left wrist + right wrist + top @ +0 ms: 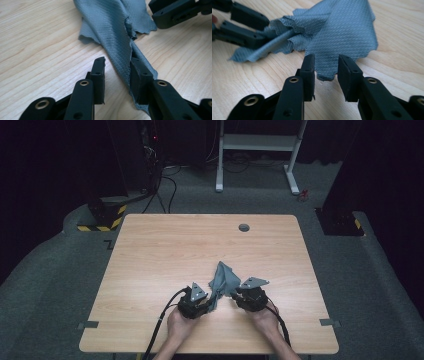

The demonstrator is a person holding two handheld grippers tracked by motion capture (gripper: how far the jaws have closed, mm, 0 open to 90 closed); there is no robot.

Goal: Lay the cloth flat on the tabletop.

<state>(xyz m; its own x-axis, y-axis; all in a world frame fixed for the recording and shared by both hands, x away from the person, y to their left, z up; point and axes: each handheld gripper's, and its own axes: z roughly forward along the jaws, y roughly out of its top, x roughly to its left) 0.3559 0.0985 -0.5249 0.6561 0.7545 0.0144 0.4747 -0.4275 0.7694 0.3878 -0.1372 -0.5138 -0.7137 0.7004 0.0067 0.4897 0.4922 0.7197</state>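
Cloth (223, 279) – a grey, finely woven piece – lies crumpled on the near middle of the wooden table (150, 250), bunched into a loose ridge with one twisted tail trailing toward the person's left and a flatter, wavy-edged flap toward the right. In the left gripper view the tail (120, 50) runs down between the jaws and lies against the inner face of the right-hand jaw, while a clear gap shows on the other side, so the left gripper (117, 75) stands parted around the fabric without pinching it. In the right gripper view the flap's lower edge (325, 72) dips just into the space between the jaws, which stand moderately apart with wood visible between them, so the right gripper (326, 72) is likewise unclosed and holds nothing. Each gripper seems set at its own end of the bunched fabric, low and close to the table, probably so that two separate edges can be pinched and the piece drawn out flat – a judgement from the placing alone. From the high view the left gripper (196, 301) and right gripper (248, 296) sit just beside the fabric on either side, the hands (180, 325) coming in from the near edge, cables trailing back
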